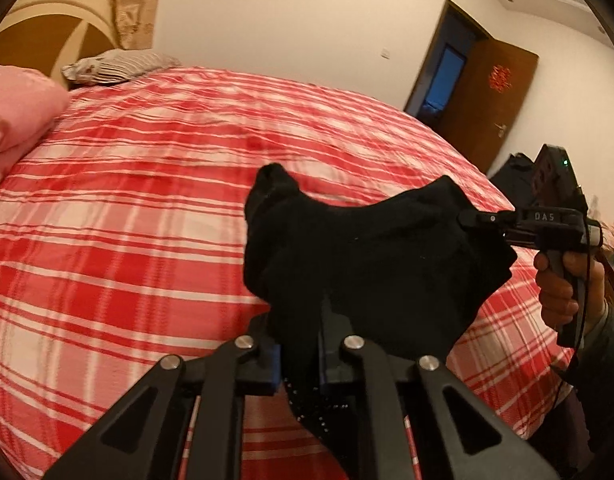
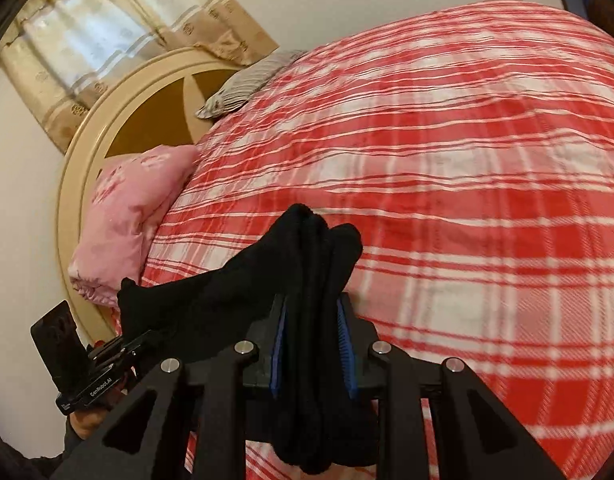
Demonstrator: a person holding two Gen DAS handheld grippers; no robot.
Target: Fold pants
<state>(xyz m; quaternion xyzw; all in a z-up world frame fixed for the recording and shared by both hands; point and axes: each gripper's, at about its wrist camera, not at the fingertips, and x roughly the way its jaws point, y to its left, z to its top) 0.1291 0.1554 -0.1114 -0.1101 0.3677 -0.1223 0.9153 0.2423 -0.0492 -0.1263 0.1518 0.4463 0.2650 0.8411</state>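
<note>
I hold the black pants bunched above the plaid bed, left gripper and right gripper both clamped on them; next I judge they need spreading flat.

Plaid bedspread, pink pillow

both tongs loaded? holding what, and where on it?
Yes. Left tongs and right tongs each clamp a bunched edge of the black pants, which hang between them above the plaid bed. Which edge can't be told.
</note>
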